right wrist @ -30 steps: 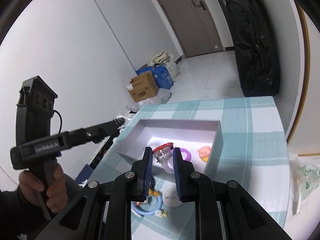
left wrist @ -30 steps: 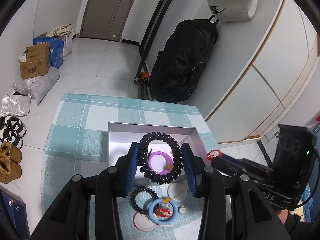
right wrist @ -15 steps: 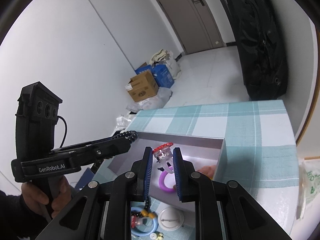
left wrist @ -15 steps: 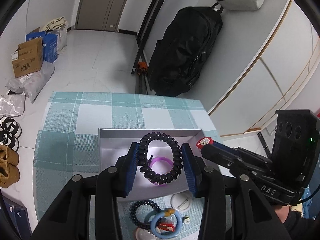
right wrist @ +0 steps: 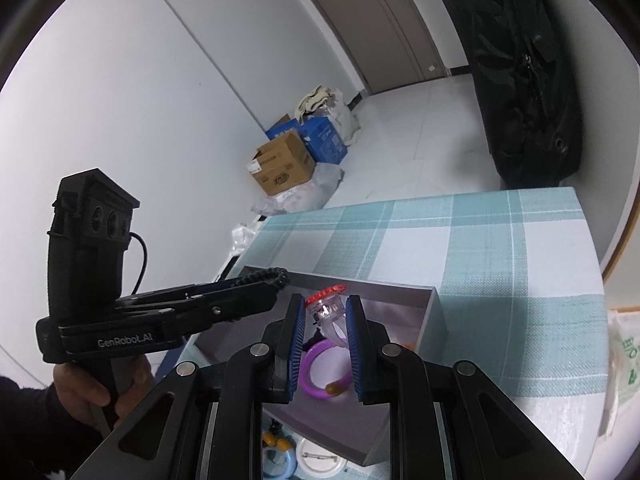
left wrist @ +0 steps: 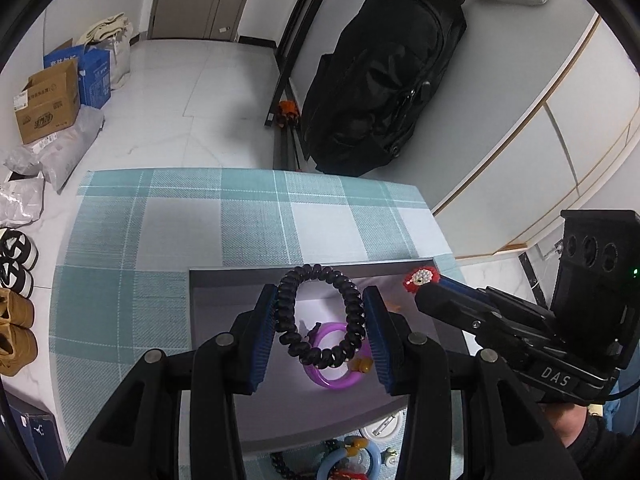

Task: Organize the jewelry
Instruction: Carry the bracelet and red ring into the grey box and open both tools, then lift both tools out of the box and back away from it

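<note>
My left gripper (left wrist: 320, 312) is shut on a black spiral hair tie (left wrist: 354, 304) and holds it above the open grey box (left wrist: 224, 276). A purple bracelet (left wrist: 340, 378) lies in the box. My right gripper (right wrist: 325, 328) is shut on a clear toy ring with a red top (right wrist: 326, 306), also above the grey box (right wrist: 434, 312). The purple bracelet (right wrist: 314, 376) shows below it. The right gripper with the red-topped ring (left wrist: 418, 278) shows at the box's right side in the left wrist view. The left gripper (right wrist: 276, 278) shows at the left in the right wrist view.
The box stands on a teal plaid tablecloth (left wrist: 168, 216). In front of the box lie a blue ring (left wrist: 352, 466), a black bead bracelet (left wrist: 280, 464) and a white round badge (right wrist: 320, 462). A black bag (left wrist: 380, 80) leans on the wall beyond the table.
Both grippers have moved forward over the box with their items still held. The loose items in front of the box have slid toward the bottom edge of both views.
</note>
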`<state>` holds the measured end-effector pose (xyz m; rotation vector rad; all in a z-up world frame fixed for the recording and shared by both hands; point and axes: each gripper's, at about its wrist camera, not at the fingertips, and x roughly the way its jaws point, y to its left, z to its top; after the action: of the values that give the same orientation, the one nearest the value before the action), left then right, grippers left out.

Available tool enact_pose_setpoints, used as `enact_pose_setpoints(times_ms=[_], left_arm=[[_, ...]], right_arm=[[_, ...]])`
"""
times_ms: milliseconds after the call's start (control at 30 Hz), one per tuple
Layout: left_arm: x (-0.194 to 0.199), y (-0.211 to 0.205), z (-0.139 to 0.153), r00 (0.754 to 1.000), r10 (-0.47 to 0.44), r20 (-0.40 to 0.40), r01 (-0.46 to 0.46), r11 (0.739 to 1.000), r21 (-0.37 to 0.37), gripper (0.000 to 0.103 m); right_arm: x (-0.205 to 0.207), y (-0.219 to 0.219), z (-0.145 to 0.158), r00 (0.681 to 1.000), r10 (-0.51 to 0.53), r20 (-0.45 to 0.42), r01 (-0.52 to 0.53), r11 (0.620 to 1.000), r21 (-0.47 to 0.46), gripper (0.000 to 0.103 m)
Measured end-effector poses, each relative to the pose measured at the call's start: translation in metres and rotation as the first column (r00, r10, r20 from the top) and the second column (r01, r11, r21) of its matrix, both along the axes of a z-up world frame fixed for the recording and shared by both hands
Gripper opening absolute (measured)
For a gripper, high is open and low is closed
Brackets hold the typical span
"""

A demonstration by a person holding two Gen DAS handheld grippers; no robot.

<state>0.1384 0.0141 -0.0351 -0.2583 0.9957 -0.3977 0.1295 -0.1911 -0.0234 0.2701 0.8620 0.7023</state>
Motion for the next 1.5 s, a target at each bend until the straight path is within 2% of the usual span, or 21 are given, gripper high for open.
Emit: enact_pose_setpoints(times_ms=[200, 333, 367, 400, 433, 533, 567, 667, 833, 967, 1100, 1233, 1500], left_arm=[[0.002, -0.005, -0.002, 1.0, -0.017, -0.006, 0.017, 1.0, -0.012, 0.037], [0.001, -0.005, -0.002, 1.0, -0.02, -0.008, 0.019, 0.999, -0.025, 0.049], [0.002, -0.005, -0.001, 1.0, -0.021, -0.009, 0.021, 0.999, -0.032, 0.053], [0.002, -0.004, -0.001, 1.0, -0.017, -0.009, 0.017, 0.999, -0.036, 0.063], [0.001, -0.002, 0.001, 1.0, -0.011, -0.003, 0.011, 0.999, -0.042, 0.067], [-0.003, 0.001, 0.008, 1.0, -0.006, 0.014, 0.007, 0.998, -0.067, 0.069], [-0.004, 0.001, 0.009, 1.0, -0.003, 0.015, 0.004, 0.998, -0.063, 0.069], [-0.009, 0.003, 0.016, 0.999, 0.004, 0.036, -0.002, 0.999, -0.054, 0.069], [-0.018, 0.006, 0.022, 0.997, 0.033, 0.068, -0.032, 0.999, -0.015, 0.07], [-0.029, 0.012, 0.025, 0.994, 0.058, 0.092, -0.058, 0.998, 0.001, 0.07], [-0.047, 0.02, 0.031, 0.983, 0.092, 0.16, -0.095, 0.995, 0.008, 0.07], [-0.063, 0.022, 0.034, 0.972, 0.104, 0.209, -0.113, 0.993, 0.031, 0.07], [-0.083, 0.01, 0.021, 0.986, 0.025, 0.162, -0.035, 0.998, 0.058, 0.07]], right_arm=[[0.003, 0.003, -0.003, 1.0, 0.009, -0.013, -0.009, 1.0, -0.015, 0.021], [0.002, 0.002, -0.003, 1.0, -0.002, -0.01, 0.002, 1.0, -0.03, 0.024], [0.002, 0.001, -0.002, 1.0, -0.004, -0.011, 0.003, 1.0, -0.028, 0.029], [0.002, 0.0, -0.002, 1.0, -0.01, -0.01, 0.01, 1.0, -0.027, 0.035], [0.001, -0.002, 0.0, 1.0, -0.019, -0.005, 0.018, 1.0, -0.025, 0.047], [-0.004, -0.008, 0.007, 0.999, -0.037, 0.025, 0.038, 0.999, -0.007, 0.054], [-0.005, -0.009, 0.009, 0.999, -0.042, 0.034, 0.042, 0.999, -0.005, 0.062], [-0.01, -0.013, 0.016, 0.996, -0.066, 0.065, 0.066, 0.998, 0.002, 0.07], [-0.015, -0.015, 0.017, 0.994, -0.083, 0.066, 0.084, 0.996, -0.014, 0.075], [-0.024, -0.014, 0.02, 0.993, -0.081, 0.083, 0.084, 0.996, -0.036, 0.083], [-0.036, -0.015, 0.024, 0.991, -0.082, 0.101, 0.088, 0.995, -0.05, 0.088], [-0.049, -0.016, 0.027, 0.988, -0.094, 0.12, 0.102, 0.993, -0.066, 0.097], [-0.07, -0.017, 0.025, 0.987, -0.104, 0.125, 0.119, 0.987, -0.113, 0.102]])
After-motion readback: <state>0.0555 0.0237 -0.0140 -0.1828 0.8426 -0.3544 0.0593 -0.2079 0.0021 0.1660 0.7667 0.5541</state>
